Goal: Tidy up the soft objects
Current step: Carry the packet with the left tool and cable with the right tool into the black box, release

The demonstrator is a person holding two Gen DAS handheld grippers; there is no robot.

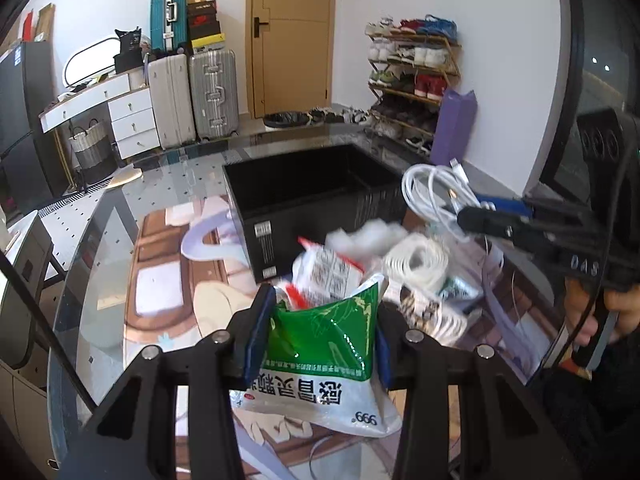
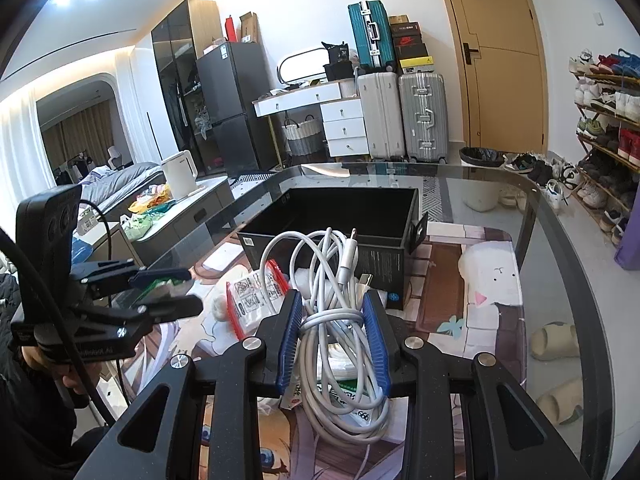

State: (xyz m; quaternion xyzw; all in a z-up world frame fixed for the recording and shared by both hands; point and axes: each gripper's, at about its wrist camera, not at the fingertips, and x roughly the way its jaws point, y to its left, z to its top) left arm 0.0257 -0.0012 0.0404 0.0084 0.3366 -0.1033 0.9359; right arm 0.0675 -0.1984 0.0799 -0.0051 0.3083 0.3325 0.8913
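Note:
My left gripper (image 1: 324, 304) is shut on a green and white medicine pouch (image 1: 320, 344) and holds it above the printed mat. In the right wrist view the left gripper (image 2: 188, 288) hangs at the left with the pouch (image 2: 160, 286) between its fingers. My right gripper (image 2: 332, 300) is shut on a bundle of white cable (image 2: 340, 280); the cable (image 1: 428, 188) hangs beside the open black box (image 1: 304, 184). On the mat in front of the box (image 2: 380, 256) lie a red-edged zip bag (image 1: 328, 268), a white coiled band (image 1: 416, 260) and some cotton (image 1: 372, 236).
Everything sits on a round glass table (image 2: 560, 240) with a printed mat (image 2: 480, 280) under the objects. A person's hand (image 1: 588, 320) grips the right tool's handle. Slippers (image 2: 556, 340) show through the glass. A shoe rack (image 1: 412, 76) and suitcases (image 1: 212, 92) stand by the far wall.

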